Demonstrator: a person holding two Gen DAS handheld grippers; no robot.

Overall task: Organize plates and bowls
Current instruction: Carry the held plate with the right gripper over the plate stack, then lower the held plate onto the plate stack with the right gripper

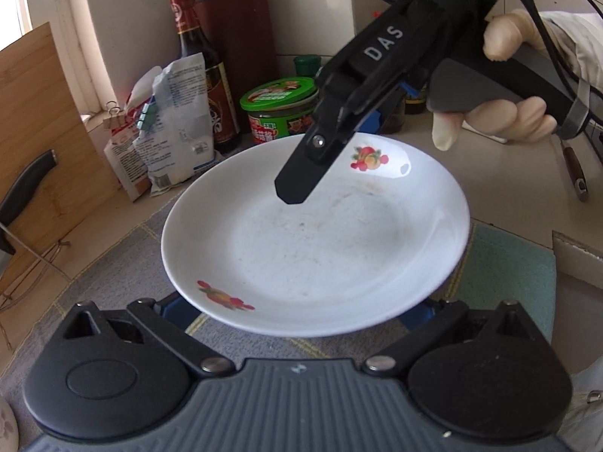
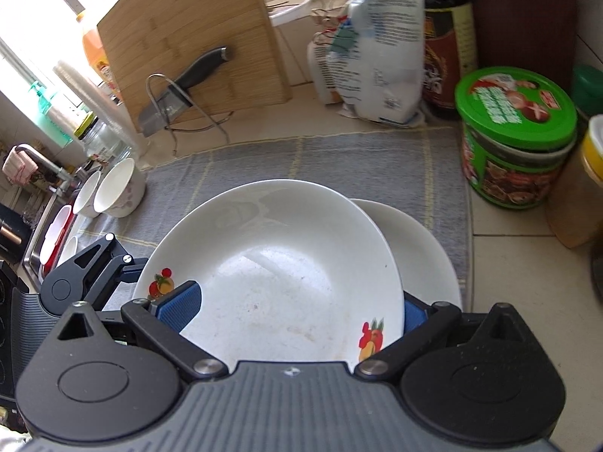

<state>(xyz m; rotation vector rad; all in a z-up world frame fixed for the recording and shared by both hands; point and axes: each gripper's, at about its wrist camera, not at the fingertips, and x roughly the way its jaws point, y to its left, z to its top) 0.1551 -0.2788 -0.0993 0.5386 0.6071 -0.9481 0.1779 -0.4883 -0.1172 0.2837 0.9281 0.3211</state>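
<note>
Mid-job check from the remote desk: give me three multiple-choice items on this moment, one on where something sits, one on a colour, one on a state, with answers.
1. Where do the two white bowls stand?
A. on the grey mat's far left edge
B. on the cutting board
C. inside the top plate

2. What colour is the lid of the printed tub?
A. red
B. green
C. white

3. How is the top plate lying?
A. flat on the mat
B. upside down
C. tilted, overlapping a second plate

Answers:
1 A: the bowls sit side by side at the mat's left edge, near the sink.
2 B: the tub has a green lid.
3 C: the top plate, between the fingers of the right gripper, slants over a second plate beneath it.
</note>
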